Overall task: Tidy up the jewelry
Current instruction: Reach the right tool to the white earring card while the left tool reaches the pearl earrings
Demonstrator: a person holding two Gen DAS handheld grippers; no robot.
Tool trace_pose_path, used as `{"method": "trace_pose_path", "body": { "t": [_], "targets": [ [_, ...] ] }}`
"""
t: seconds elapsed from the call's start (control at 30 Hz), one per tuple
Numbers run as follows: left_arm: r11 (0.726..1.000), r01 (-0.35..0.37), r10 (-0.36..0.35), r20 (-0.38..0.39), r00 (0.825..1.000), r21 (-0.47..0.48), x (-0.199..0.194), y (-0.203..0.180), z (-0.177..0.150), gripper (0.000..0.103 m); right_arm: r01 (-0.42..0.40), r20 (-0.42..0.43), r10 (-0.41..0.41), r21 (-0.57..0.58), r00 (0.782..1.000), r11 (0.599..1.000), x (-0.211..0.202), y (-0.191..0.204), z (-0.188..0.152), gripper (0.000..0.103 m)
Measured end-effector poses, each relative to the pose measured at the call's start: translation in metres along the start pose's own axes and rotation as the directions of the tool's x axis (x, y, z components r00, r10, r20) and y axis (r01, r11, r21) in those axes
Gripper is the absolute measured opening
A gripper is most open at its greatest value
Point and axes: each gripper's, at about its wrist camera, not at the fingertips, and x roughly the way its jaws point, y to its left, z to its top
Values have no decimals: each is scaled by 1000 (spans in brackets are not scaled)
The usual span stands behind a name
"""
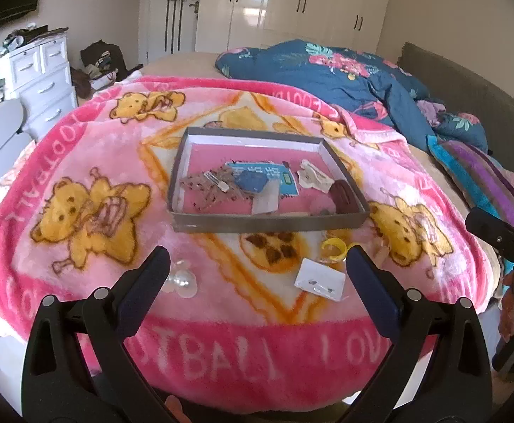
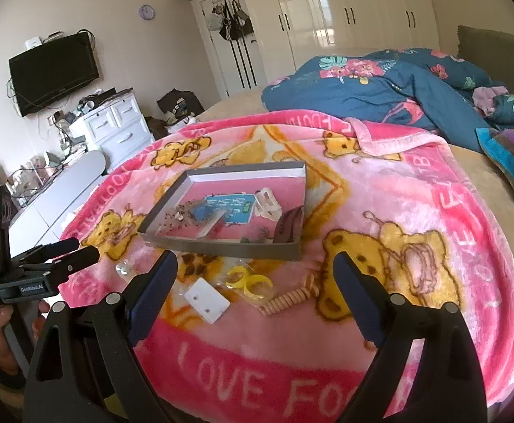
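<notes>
A fluffy pink blanket printed with yellow bears and white lettering (image 1: 91, 162) is lying spread over the bed, carrying everything else. On it a shallow grey cardboard box lid with a pink inside (image 1: 257, 220) is sitting, holding a blue printed card (image 1: 281, 179), brown beaded pieces (image 1: 204, 185), a cream hair claw (image 1: 311, 176) and a dark red-brown pouch (image 1: 345, 197) against its near right wall. Nearer than the lid, a white earring card with two small studs (image 2: 207, 301) is lying flat, with yellow plastic rings (image 2: 248, 278) just beside it, a coiled peach hair tie (image 2: 288, 301) near those, and clear glass beads (image 1: 181, 278) off to the left. The left gripper (image 1: 257, 275) is hovering wide apart, gripping nothing; the right gripper (image 2: 253, 282) is hanging equally wide and empty above the loose pieces.
</notes>
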Motion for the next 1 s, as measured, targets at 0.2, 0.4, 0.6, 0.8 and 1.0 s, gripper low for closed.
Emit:
{"method": "trace_pose_path", "body": {
  "t": [0.2,0.4,0.6,0.8,1.0],
  "targets": [
    [1000,1,0,-33,999,29,11,-11,-10,94,13,-33,-12,32,999,999,8,-10,-10,89],
    [998,15,-10,-81,997,59,30,-23,-25,94,25,-77,-21,57,997,998,19,-20,-21,89],
    [994,29,-16,-130,991,101,50,-36,-40,94,28,-117,-19,79,993,996,33,-27,-31,87],
    [989,42,-18,-165,986,143,66,-49,-52,94,21,-148,-8,85,989,996,44,-30,-40,87],
    [984,49,-16,-186,982,174,77,-58,-60,94,11,-176,4,85,984,996,52,-30,-47,86]
  ]
}}
